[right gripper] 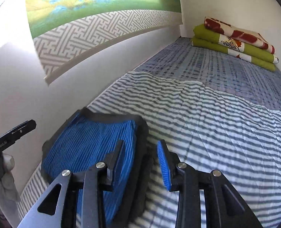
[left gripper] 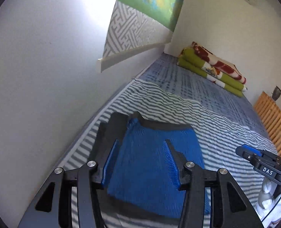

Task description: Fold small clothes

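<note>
Striped bedding (right gripper: 206, 125) covers the bed beside a white wall (left gripper: 45, 76). Left gripper (left gripper: 140, 163) hangs wide open over the blue garment (left gripper: 151, 171), empty. Right gripper (right gripper: 140, 163), also wide, straddles its black right hem. Garment lies folded near the wall-side edge; blankets (right gripper: 235, 43) sit in the far corner.

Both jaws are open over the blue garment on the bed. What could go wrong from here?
1. The blue garment lies on a loose striped cover; the left gripper, jaws open above it, may pinch cover along with garment.
2. The right gripper straddles the garment's dark edge; a shallow bite could slip off.
3. The wall is close on the left, leaving little room to swing.
</note>
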Tool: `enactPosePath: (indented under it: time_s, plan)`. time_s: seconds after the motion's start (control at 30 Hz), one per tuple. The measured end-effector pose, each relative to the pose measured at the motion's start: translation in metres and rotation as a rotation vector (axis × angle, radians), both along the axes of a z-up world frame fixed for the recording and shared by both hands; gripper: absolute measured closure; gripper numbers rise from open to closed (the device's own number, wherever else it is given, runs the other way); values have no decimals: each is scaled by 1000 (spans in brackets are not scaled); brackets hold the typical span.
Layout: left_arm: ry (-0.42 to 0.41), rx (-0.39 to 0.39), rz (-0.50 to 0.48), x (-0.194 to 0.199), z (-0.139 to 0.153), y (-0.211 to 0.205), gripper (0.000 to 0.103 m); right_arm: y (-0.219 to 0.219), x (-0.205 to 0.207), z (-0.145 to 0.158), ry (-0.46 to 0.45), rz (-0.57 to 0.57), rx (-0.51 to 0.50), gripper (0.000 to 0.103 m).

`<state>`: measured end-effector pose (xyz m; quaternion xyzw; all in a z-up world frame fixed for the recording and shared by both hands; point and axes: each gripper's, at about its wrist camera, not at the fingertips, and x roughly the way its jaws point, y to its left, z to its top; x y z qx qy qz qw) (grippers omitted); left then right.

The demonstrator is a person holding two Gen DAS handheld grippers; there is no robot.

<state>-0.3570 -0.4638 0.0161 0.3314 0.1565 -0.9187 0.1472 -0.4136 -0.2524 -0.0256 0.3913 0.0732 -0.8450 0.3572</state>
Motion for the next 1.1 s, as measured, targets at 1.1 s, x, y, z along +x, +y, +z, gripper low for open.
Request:
enactPosePath:
  time_s: [1.1]
  plan:
    - [5,-46,-184,412,16,437,27,389,353,10,101,-276,38,43]
